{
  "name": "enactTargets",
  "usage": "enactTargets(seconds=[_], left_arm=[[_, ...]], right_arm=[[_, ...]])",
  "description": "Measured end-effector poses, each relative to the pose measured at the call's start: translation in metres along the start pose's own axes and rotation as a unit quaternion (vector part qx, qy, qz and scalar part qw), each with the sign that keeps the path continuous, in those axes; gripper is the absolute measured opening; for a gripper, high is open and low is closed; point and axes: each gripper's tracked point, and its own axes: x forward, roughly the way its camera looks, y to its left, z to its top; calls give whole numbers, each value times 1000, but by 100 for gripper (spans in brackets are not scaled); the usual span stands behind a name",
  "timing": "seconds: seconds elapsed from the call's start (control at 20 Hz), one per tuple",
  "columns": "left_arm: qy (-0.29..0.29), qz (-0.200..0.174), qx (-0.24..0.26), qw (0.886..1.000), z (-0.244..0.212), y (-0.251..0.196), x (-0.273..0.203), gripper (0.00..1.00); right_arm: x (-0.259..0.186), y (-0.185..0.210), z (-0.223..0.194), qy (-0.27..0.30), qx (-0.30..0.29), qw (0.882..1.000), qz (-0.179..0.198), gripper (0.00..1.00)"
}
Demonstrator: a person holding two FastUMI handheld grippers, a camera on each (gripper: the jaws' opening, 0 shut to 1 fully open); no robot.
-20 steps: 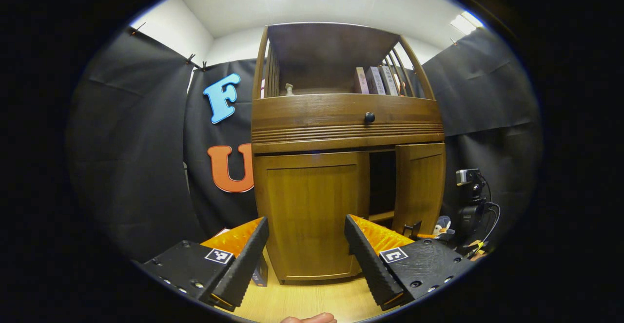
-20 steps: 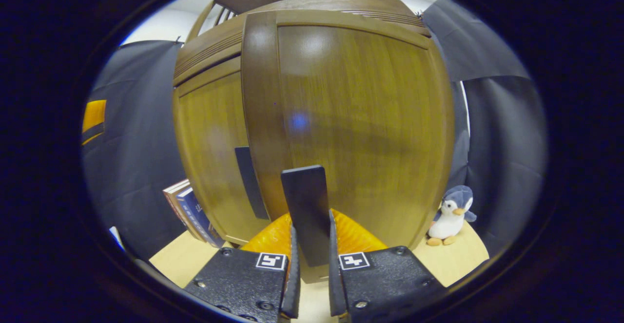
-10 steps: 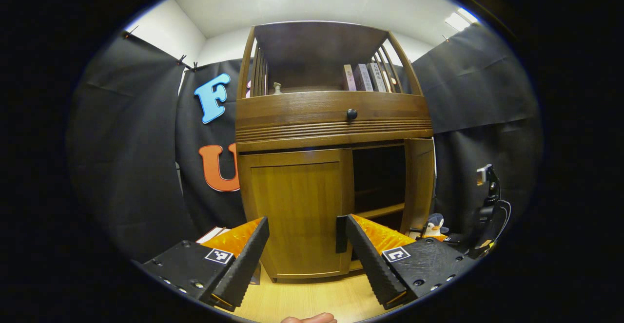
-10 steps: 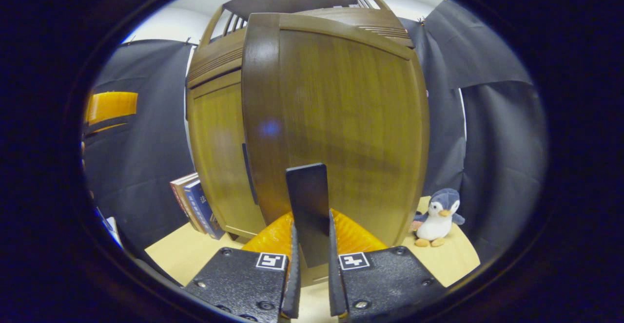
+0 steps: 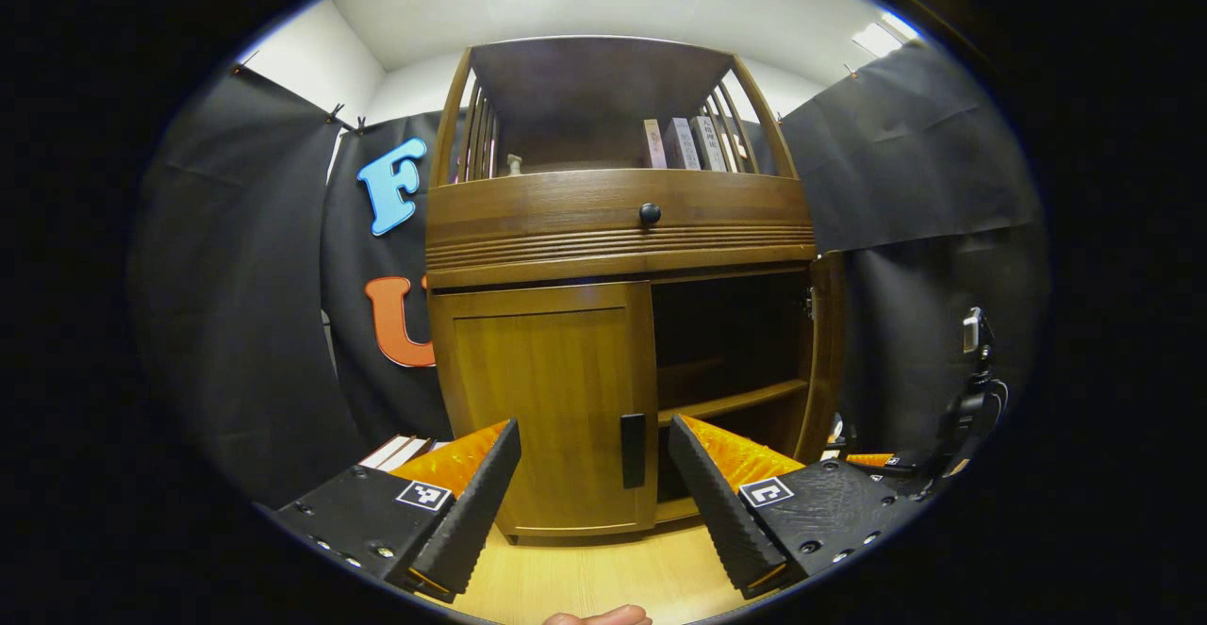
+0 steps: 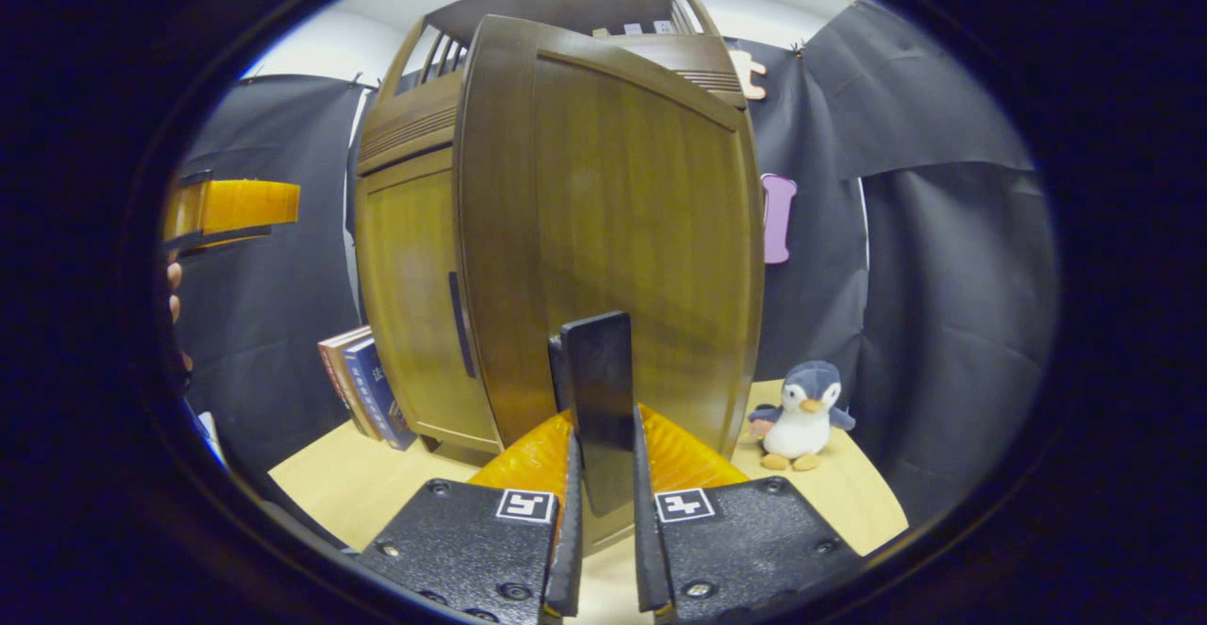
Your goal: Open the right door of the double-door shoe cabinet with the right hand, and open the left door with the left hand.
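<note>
Right gripper view has the right door (image 6: 641,229) of the shoe cabinet (image 5: 618,215) swung well out from the carcass, its dark handle (image 6: 599,399) pinched between both fingers of the right gripper (image 6: 603,540), so that half of the task looks nearly done. In the left gripper view the right side stands open on a dark interior and shelf (image 5: 731,403), while the left door (image 5: 547,408) is flush and closed, its handle (image 5: 633,451) untouched. The left gripper (image 5: 594,498) hangs near that handle with fingers spread wide and empty, so the left door remains; a toy penguin (image 6: 800,415) and books (image 6: 363,389) flank the cabinet on the floor.
</note>
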Motion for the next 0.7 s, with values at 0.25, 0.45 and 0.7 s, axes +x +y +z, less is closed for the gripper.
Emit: enactTargets(seconds=[0.25, 0.45, 0.7], left_arm=[[7, -23, 2, 1000, -4, -26, 8, 95], [9, -39, 5, 999, -6, -43, 13, 95], [11, -52, 3, 999, -11, -57, 23, 95]], right_arm=[[-16, -21, -2, -1, -9, 1000, -22, 24], [-27, -39, -4, -2, -1, 999, -34, 22], [-38, -60, -5, -5, -1, 998, -57, 18]])
